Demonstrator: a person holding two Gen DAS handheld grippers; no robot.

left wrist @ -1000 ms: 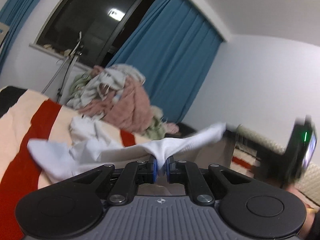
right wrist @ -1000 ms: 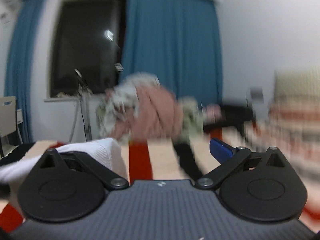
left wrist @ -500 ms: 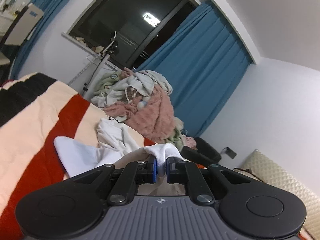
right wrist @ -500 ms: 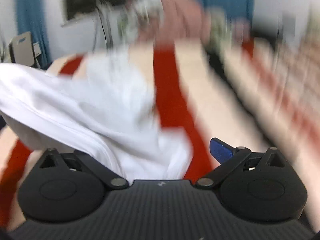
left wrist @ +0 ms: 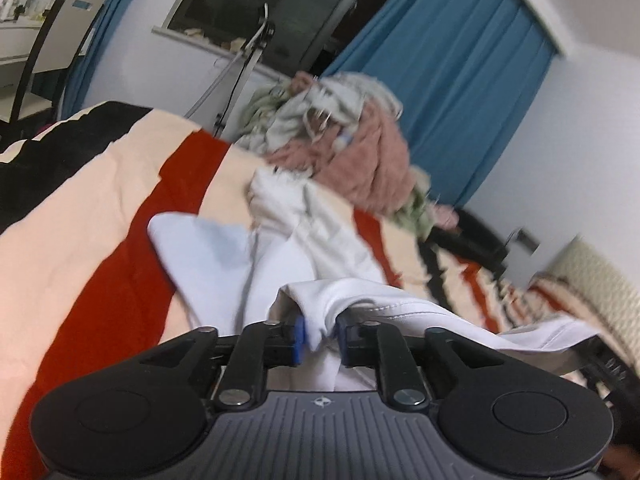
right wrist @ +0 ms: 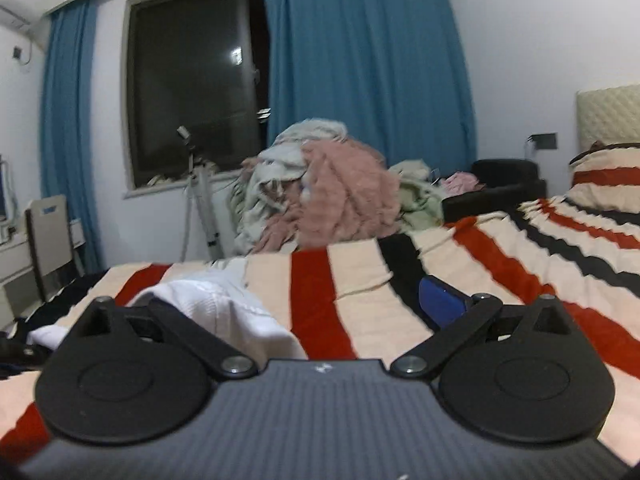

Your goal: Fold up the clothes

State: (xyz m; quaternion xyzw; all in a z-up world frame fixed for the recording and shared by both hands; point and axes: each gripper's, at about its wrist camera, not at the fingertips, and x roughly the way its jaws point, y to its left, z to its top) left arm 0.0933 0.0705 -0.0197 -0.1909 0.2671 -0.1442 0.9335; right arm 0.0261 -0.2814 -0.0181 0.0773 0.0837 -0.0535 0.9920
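Note:
A white garment (left wrist: 224, 264) lies crumpled on the striped bed, with one fold rising toward me. My left gripper (left wrist: 318, 330) is shut on that fold, and a hemmed edge (left wrist: 516, 326) trails off to the right. In the right wrist view the same white garment (right wrist: 224, 312) is bunched at the lower left and drapes over the left finger, hiding its tip. My right gripper (right wrist: 300, 308) stands wide open above the bed. Its blue right fingertip pad (right wrist: 440, 302) is bare and nothing sits between the fingers.
A tall heap of pink, grey and green clothes (right wrist: 320, 196) sits at the far end of the bed (right wrist: 500, 264). A tripod (right wrist: 200, 200) and a chair (right wrist: 48, 232) stand by the window. A black seat (right wrist: 500, 184) and a striped pillow (right wrist: 608, 180) are at the right.
The right gripper has swung up from looking down on the garment to level over the bed. The left gripper keeps its hold, and the fold now hangs slacker toward the right.

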